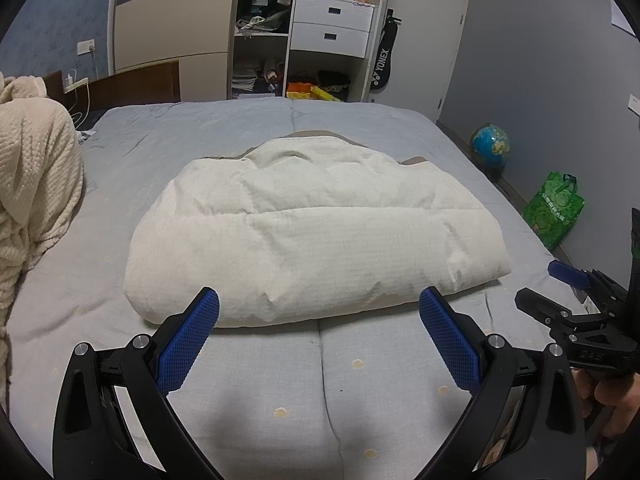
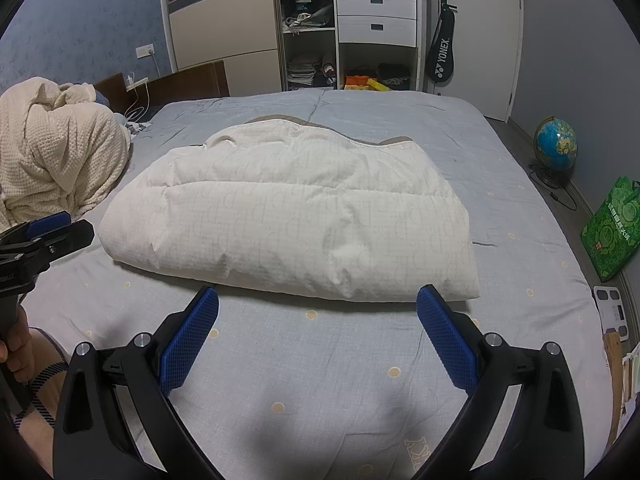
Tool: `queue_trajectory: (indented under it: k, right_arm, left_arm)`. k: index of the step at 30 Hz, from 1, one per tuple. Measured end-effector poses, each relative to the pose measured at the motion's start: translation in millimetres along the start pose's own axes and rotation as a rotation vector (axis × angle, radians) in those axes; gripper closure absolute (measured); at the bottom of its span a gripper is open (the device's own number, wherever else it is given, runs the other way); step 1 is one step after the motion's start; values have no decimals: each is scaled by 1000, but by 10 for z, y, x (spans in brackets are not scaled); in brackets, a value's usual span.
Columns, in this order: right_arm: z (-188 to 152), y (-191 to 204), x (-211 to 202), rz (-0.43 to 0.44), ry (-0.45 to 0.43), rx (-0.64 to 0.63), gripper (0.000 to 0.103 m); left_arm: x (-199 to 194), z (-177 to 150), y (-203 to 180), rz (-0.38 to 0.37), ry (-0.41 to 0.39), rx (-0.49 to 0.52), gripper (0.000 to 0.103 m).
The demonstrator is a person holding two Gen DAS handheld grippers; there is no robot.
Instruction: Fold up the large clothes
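the folded white garment (image 1: pixel 304 232) lies mid-bed on the grey-blue bedspread (image 1: pixel 256 380), long axis running left to right, folded edge toward the cameras. it is puffy, quilted, soft-cornered, with a faint printed grid. the left gripper (image 1: pixel 319 344) and right gripper (image 2: pixel 318 340) hover just short of it, blue textured pads spread wide, holding and touching nothing.

Folded white padded garment (image 1: pixel 316 236) on a grey bed (image 1: pixel 200 136).
The left gripper (image 1: pixel 319 308) hovers wide apart just before its near edge; the right gripper (image 1: pixel 560 284) shows at far right.
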State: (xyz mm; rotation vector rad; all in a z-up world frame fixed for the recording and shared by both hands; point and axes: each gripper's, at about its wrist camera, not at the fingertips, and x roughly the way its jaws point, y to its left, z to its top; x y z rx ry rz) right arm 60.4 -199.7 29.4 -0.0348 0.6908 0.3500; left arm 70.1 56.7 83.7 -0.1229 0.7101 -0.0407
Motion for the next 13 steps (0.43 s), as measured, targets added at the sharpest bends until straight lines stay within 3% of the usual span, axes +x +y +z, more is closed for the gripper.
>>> queue_trajectory:
  k: [13]
  right_arm:
    - [2, -2, 0, 0, 0, 1, 8]
  left_arm:
    - [5, 1, 14, 4, 6, 0, 7]
